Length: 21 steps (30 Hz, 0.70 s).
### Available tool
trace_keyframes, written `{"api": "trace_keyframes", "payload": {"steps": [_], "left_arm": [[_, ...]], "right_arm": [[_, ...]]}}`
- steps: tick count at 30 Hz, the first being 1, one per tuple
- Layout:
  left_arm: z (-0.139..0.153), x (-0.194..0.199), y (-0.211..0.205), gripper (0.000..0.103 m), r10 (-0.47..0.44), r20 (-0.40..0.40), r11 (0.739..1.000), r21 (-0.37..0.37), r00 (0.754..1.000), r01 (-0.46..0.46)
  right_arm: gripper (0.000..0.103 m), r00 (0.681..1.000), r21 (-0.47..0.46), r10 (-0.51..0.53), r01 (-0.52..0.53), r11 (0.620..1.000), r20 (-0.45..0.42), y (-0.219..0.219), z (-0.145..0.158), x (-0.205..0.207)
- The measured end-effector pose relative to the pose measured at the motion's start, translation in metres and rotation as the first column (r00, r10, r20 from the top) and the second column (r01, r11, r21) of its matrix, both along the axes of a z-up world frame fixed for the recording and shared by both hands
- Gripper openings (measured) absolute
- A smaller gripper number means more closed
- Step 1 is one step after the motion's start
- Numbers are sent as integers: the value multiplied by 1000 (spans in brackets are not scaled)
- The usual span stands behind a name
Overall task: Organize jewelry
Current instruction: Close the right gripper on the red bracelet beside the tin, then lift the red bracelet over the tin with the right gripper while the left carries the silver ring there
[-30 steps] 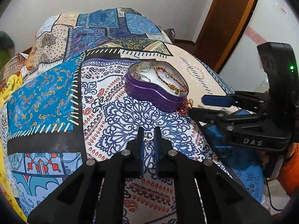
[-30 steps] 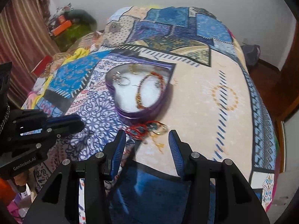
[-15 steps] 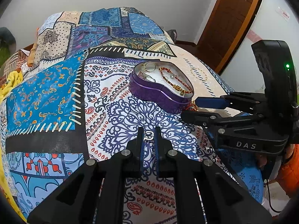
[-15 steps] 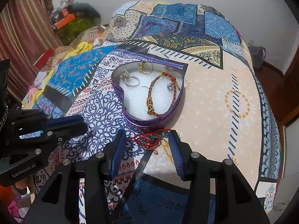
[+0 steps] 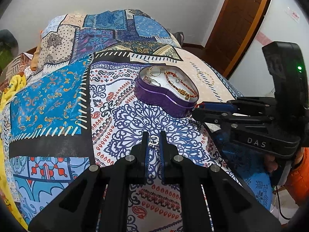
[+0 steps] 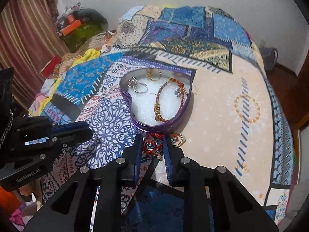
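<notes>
A purple heart-shaped tin (image 5: 160,94) (image 6: 173,125) sits on the patterned bedspread, lined in white. It holds a red-gold bracelet (image 6: 166,98), a silver ring (image 6: 140,87), a gold ring (image 6: 154,74) and a small silver piece. My left gripper (image 5: 154,140) is shut on a small silver ring (image 5: 154,140), held above the cloth short of the tin. My right gripper (image 6: 152,144) has closed its jaws around a tangled red cord bracelet (image 6: 152,144) just in front of the tin. A gold ring (image 6: 178,139) lies to its right.
The bedspread (image 6: 222,116) covers the whole bed. Clutter and a striped curtain (image 6: 29,29) stand at the left, a wooden door (image 5: 243,19) at the right. The right gripper's body (image 5: 251,119) shows in the left wrist view beside the tin.
My right gripper moved forward over the red cord bracelet and narrowed its jaws around it. My left gripper kept hold of the small ring and stayed about where it was.
</notes>
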<state>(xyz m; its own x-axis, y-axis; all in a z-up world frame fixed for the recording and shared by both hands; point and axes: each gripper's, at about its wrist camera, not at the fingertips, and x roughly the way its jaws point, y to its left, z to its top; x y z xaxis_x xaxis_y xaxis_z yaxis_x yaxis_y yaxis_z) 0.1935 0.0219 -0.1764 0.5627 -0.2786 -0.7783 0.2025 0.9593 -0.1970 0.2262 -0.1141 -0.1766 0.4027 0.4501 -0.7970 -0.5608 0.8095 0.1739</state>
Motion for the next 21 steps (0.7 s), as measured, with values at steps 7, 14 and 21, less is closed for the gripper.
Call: {"api": "trace_keyframes", "payload": {"steps": [7, 14, 21], "left_arm": [[14, -8, 2, 8, 12, 26, 1000, 6, 1000, -12], [30, -20, 3, 8, 22, 61, 1000, 16, 998, -23], [40, -32, 4, 8, 29, 78, 999, 15, 996, -31]], "right_arm": [[19, 1000, 4, 7, -7, 1000, 20, -1, 8, -10], [19, 999, 9, 8, -8, 1000, 38, -6, 19, -26], [19, 1000, 11, 15, -15, 1000, 27, -11, 15, -45]]}}
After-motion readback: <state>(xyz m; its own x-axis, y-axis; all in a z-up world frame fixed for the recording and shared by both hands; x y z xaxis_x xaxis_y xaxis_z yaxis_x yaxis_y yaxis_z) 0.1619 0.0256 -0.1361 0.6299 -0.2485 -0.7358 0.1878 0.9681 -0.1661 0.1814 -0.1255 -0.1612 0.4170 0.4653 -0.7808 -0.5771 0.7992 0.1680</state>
